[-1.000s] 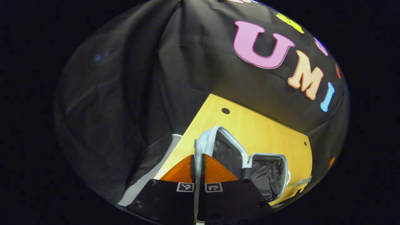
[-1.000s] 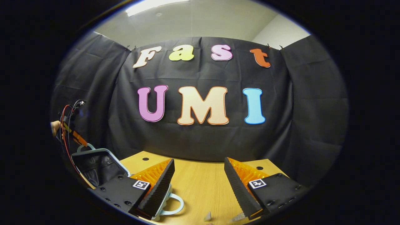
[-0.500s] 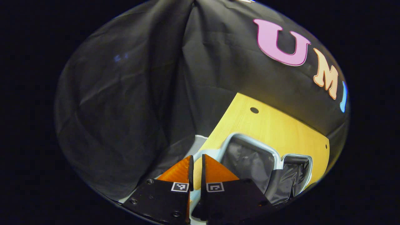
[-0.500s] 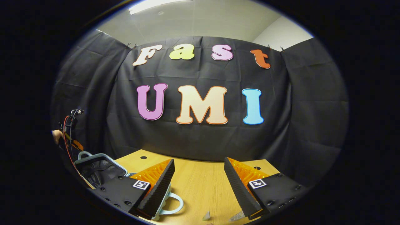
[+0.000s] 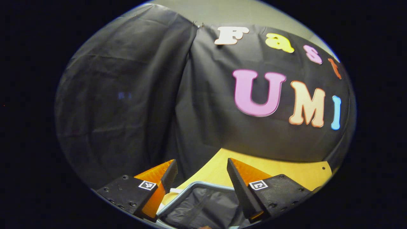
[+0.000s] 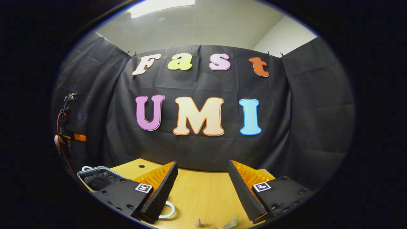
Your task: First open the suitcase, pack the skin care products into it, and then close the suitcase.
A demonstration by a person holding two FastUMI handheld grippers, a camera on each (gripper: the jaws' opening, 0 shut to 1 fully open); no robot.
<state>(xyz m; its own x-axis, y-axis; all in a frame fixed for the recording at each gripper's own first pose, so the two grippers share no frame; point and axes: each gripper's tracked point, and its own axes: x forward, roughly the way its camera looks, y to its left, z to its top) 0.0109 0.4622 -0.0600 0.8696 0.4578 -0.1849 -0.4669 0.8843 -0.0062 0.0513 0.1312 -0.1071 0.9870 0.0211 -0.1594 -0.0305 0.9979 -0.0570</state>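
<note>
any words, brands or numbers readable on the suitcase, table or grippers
Suitcase: none to read.
Table: none to read.
Left gripper: square black-and-white code markers, patterns, no words.
Right gripper: square markers of the same kind, no words.

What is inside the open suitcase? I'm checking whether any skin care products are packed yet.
Inside the suitcase, only dark crinkled lining shows. Its lower part is cut off and partly covered by the left tongs, so packing is unconfirmed.

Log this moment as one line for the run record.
stage: suitcase lying open on table | left gripper: open, above suitcase, holding nothing | right gripper: open, over table, holding nothing | skin care products: not packed yet
</note>
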